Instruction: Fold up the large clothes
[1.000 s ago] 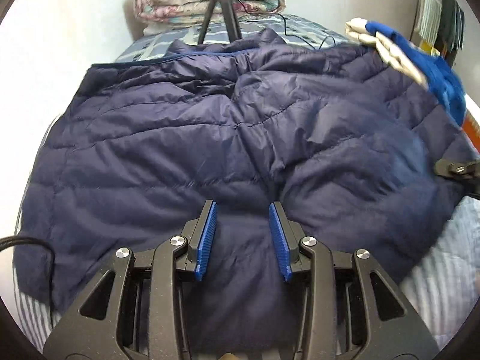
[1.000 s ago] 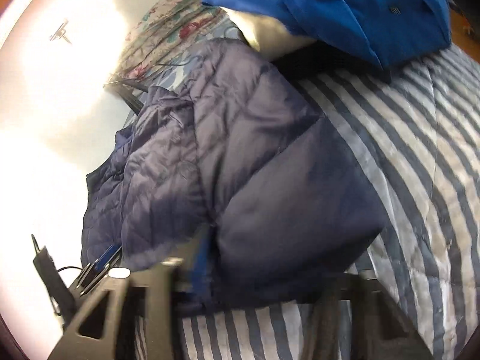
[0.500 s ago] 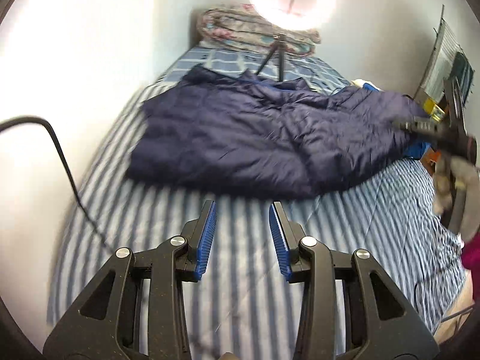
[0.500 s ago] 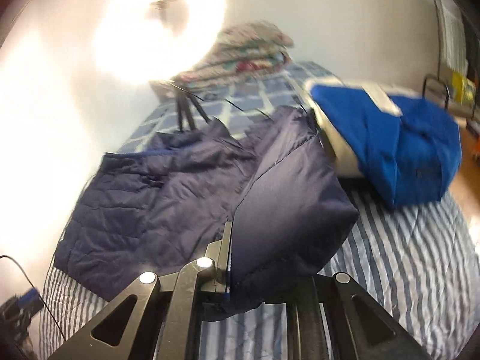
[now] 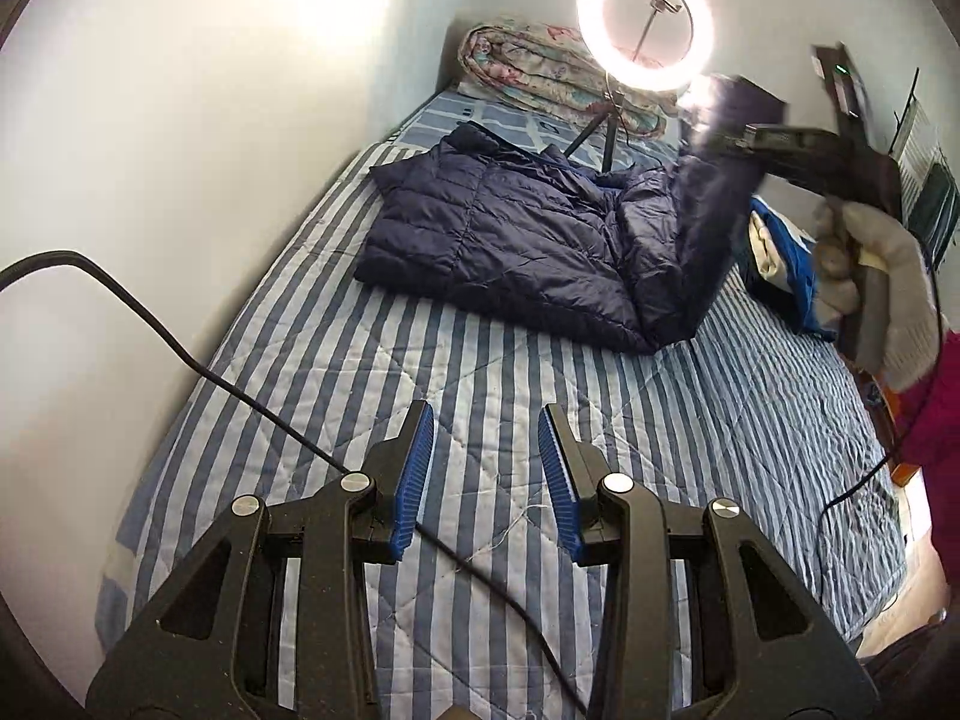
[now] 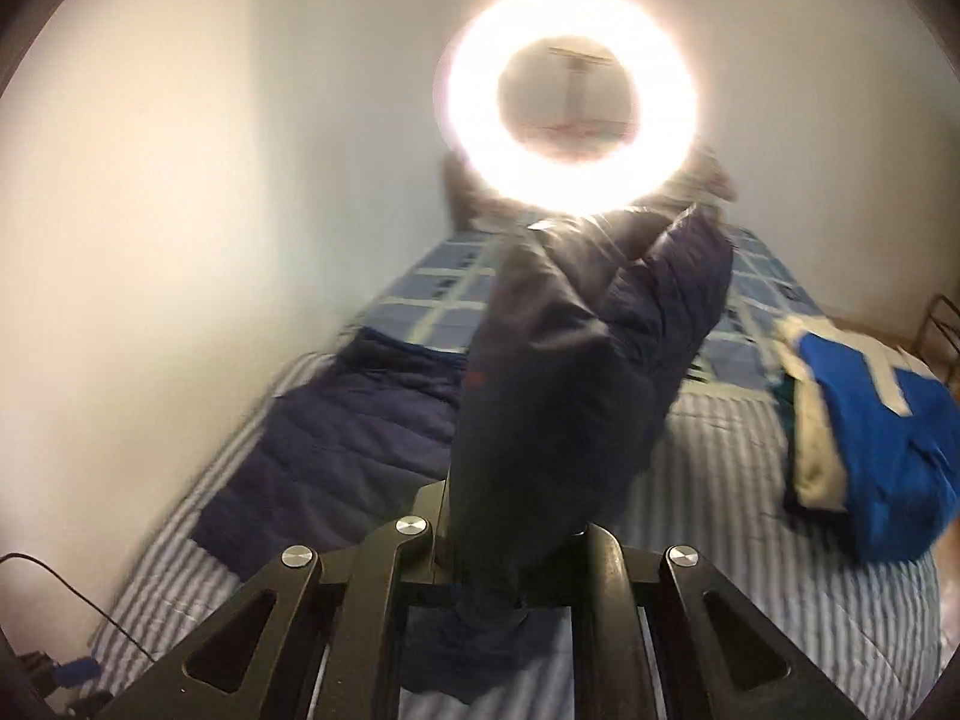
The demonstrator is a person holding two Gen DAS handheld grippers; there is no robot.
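Observation:
A navy quilted puffer jacket [image 5: 510, 234] lies on the striped bed [image 5: 480, 396], far from my left gripper [image 5: 485, 450], which is open and empty above the bed's near end. My right gripper [image 5: 744, 135] is shut on the jacket's right edge and holds it lifted high. In the right wrist view the lifted fold of the jacket [image 6: 570, 372] hangs between the jaws of my right gripper [image 6: 516, 534], hiding the fingertips; the rest of it lies flat below on the left.
A lit ring light [image 5: 645, 24] on a tripod stands on the bed behind the jacket. A folded floral quilt [image 5: 528, 72] lies at the headboard. A blue and cream garment pile [image 6: 864, 432] sits on the bed's right side. A black cable [image 5: 180, 348] crosses the bed. White wall on the left.
My left gripper pulled back from the jacket to the bed's near end, staying open. My right gripper raised the jacket's right edge from bed level to high up in front of the ring light.

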